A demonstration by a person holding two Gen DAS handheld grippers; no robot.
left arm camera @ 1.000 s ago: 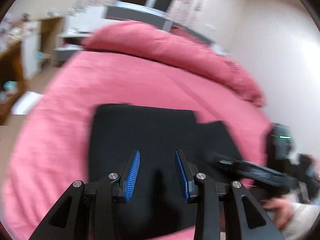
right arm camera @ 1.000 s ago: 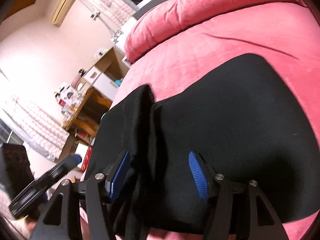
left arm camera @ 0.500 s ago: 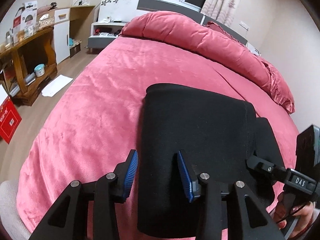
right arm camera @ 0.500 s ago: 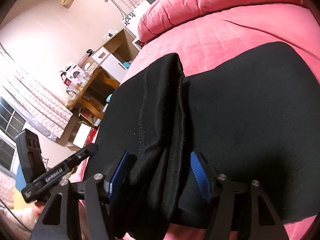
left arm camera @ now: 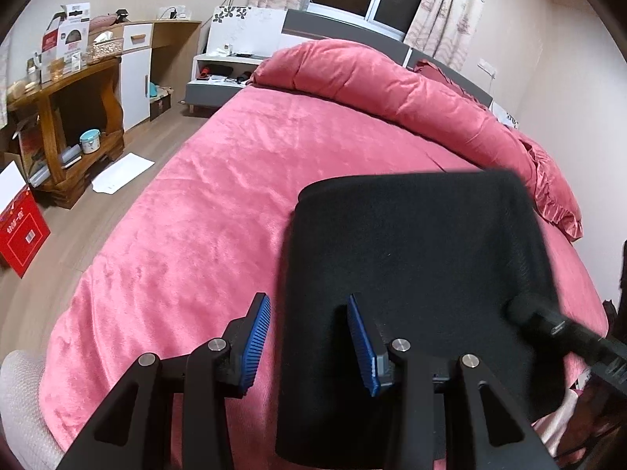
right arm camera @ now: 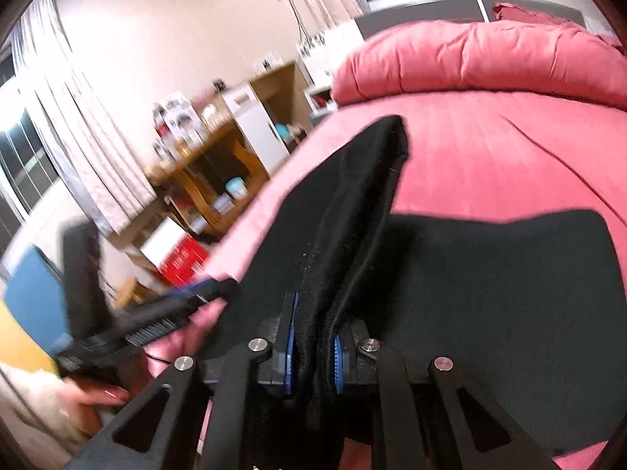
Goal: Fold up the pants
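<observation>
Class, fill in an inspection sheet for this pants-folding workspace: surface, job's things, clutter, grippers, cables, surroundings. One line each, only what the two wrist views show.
Surface: pink bed cover, soft, lightly creased.
Job's things: black pants lying folded on the bed; one bunched edge lifted in the right wrist view.
Clutter: nothing seen on the bed besides the rolled pink duvet at the head.
Grippers: left gripper open, straddling the pants' left edge; right gripper shut on the pants' bunched fold.
Cables: thin dark wire near the person's hand.
Surroundings: wooden shelf, red box, white paper on the floor.
</observation>
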